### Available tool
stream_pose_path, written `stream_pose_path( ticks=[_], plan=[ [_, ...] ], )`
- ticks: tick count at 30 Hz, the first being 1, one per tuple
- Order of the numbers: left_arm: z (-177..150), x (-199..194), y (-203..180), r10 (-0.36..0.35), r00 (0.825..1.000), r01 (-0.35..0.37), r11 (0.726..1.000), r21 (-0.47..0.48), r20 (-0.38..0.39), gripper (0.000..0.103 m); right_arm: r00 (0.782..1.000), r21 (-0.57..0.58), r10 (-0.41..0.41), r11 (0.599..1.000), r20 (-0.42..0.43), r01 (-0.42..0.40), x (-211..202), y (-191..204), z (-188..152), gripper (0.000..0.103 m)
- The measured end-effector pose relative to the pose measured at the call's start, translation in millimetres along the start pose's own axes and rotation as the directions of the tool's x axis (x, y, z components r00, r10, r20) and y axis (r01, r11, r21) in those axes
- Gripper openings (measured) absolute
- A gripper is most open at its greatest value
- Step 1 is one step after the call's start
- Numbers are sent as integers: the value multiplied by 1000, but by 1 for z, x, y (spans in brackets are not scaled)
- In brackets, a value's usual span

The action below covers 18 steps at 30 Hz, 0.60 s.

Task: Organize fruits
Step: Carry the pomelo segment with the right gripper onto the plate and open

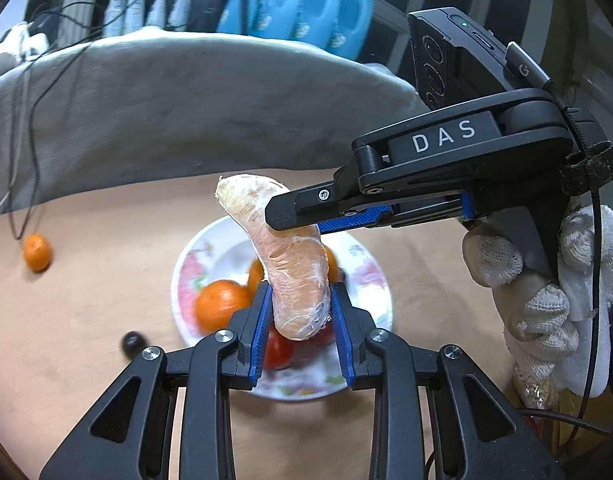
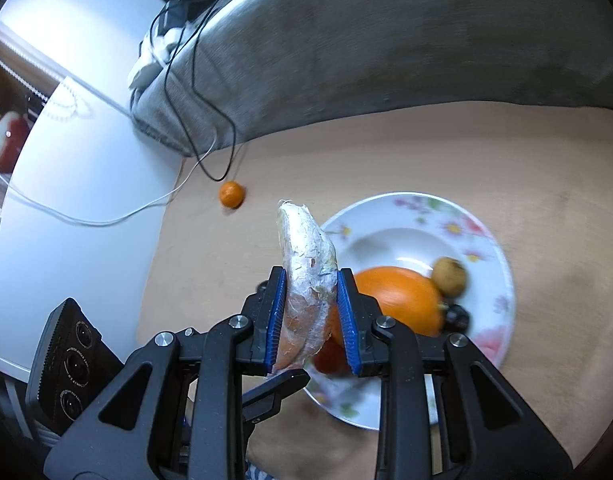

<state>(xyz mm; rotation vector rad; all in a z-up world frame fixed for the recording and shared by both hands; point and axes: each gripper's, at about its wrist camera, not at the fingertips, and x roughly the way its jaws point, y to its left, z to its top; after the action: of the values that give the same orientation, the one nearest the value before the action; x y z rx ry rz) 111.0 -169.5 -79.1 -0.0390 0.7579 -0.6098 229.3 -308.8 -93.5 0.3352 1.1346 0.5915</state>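
Main risk: both grippers pinch the same pomelo segment [image 1: 294, 264] at once, so if one pulls or twists before the other lets go, the thin membrane could tear or the piece could slip & drop on the fruit below, knocking sth off the plate [image 1: 370, 276]. Motion blur in both views suggests things are moving fast, which adds to that. Left gripper [image 1: 300, 312], lower centre of left wrist view: jaws partly closed, blue pads pressed on the segment's lower end, no gap visible. Right gripper [image 2: 311, 316], lower centre of right wrist view: also narrowed onto the segment [image 2: 306, 280], pads touching both flat sides; in left view it comes in from the right & clamps near the upper part. Segment is held in the air above the plate, w/ a big orange [image 2: 402, 300] & a red fruit [image 1: 280, 350] under it. One small orange [image 1: 37, 252] sits alone on the table [image 1: 86, 320], mid-left, well apart from the plate.
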Motion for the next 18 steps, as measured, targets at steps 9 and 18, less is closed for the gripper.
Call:
stream_pose_path(
  ticks=[9, 18],
  plan=[
    [11, 26, -22, -41, 999, 42, 999, 31, -26, 28, 999, 51, -27, 998, 23, 26, -22, -31, -8, 27],
    [26, 54, -26, -61, 997, 64, 997, 50, -56, 28, 999, 79, -47, 996, 24, 45, -33, -50, -13, 27]
  ],
)
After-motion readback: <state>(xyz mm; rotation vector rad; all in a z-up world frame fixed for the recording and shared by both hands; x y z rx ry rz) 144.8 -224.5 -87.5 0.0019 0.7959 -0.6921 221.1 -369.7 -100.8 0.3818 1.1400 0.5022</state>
